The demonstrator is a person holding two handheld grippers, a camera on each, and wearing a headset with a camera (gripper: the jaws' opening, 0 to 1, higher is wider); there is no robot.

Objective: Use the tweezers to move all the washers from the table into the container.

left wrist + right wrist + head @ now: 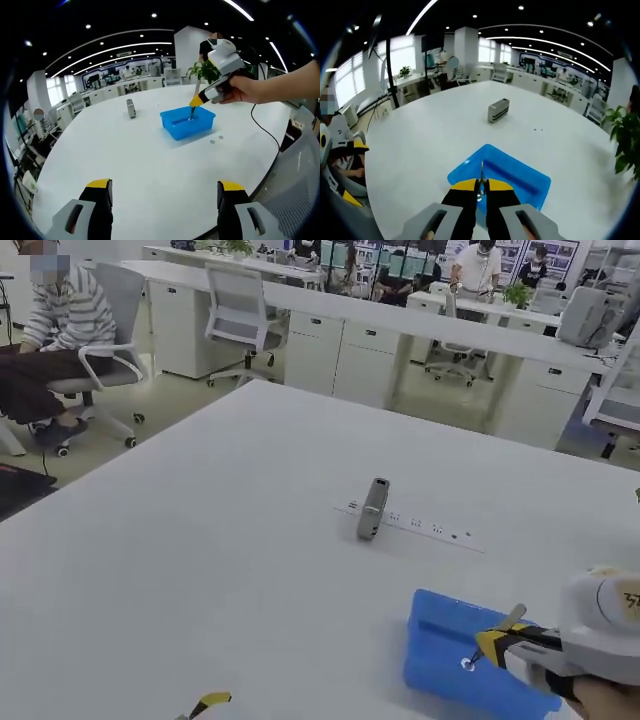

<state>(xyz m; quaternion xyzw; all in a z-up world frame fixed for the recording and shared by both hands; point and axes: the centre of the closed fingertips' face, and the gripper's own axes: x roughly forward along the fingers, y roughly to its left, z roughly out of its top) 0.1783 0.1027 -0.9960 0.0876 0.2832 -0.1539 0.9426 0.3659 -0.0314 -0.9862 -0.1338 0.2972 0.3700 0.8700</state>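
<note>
A blue container (440,640) sits on the white table (220,570) at the lower right. My right gripper (497,642) is shut on metal tweezers (512,619), whose tip hangs over the container's inside with a small shiny washer (468,664) at it. In the right gripper view the tweezers (481,172) stick out between the closed yellow jaws (481,186) above the container (515,175). My left gripper (165,187) stands open and holds nothing, well short of the container (187,122). Two washers (216,139) lie on the table just beside the container.
A grey box-shaped device (372,507) lies mid-table beyond the container, next to a flush socket strip (420,525). Office chairs and desks stand past the table's far edge, with a seated person (60,330) at the back left. A potted plant (622,135) stands at the right.
</note>
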